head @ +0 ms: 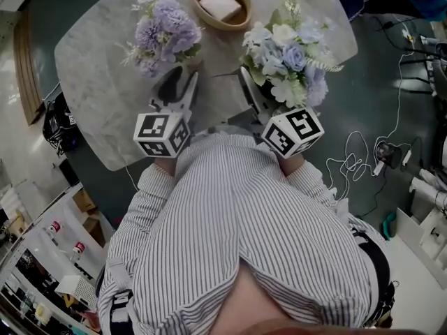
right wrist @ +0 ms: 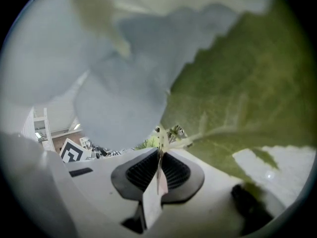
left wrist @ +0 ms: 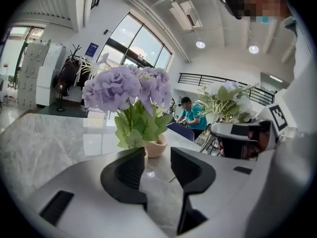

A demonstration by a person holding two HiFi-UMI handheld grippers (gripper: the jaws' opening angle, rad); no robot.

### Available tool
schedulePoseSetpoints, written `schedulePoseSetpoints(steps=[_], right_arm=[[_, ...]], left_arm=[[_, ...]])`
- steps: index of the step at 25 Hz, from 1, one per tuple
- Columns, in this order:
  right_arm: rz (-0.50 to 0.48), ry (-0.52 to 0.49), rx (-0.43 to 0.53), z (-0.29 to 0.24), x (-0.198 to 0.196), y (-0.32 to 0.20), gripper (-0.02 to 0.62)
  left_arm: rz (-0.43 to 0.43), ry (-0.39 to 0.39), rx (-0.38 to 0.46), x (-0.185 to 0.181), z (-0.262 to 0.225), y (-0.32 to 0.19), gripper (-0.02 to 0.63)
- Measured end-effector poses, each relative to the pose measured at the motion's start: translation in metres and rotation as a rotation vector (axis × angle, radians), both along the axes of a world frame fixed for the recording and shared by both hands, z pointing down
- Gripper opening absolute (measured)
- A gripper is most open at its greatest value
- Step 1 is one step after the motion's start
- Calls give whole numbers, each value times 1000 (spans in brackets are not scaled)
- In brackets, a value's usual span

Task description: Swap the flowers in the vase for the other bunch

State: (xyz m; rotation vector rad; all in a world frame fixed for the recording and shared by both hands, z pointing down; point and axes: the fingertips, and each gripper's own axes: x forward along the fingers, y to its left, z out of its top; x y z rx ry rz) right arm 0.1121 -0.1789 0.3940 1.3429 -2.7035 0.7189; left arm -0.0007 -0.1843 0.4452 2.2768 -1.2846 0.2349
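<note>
Clamping only thin stems, right gripper could drop the pale bunch near the bowl; left gripper gapes empty.

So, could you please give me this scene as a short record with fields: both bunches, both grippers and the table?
table: marble, wooden bowl at its far edge
purple bunch: upright just past the left gripper, base hidden
blue and white bunch: over the table's right part, in the right gripper
left gripper: fingers apart, gripping nothing
right gripper: fingers shut on that bunch's stem
</note>
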Motion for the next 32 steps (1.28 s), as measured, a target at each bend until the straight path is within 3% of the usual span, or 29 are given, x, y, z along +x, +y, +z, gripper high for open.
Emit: schedulePoseSetpoints(steps=[4, 9, 21, 32], right_arm=[[5, -6, -9, 1, 0, -1, 31], [-4, 2, -16, 4, 0, 1, 31], [-12, 21, -34, 9, 3, 3, 31], [-20, 21, -22, 9, 7, -1, 31]], left_arm=[[-75, -14, 18, -8, 8, -8, 203], [-169, -32, 65, -18, 19, -21, 219], [-235, 14, 108, -18, 28, -43, 238], [-233, 32, 119, -20, 32, -56, 236]])
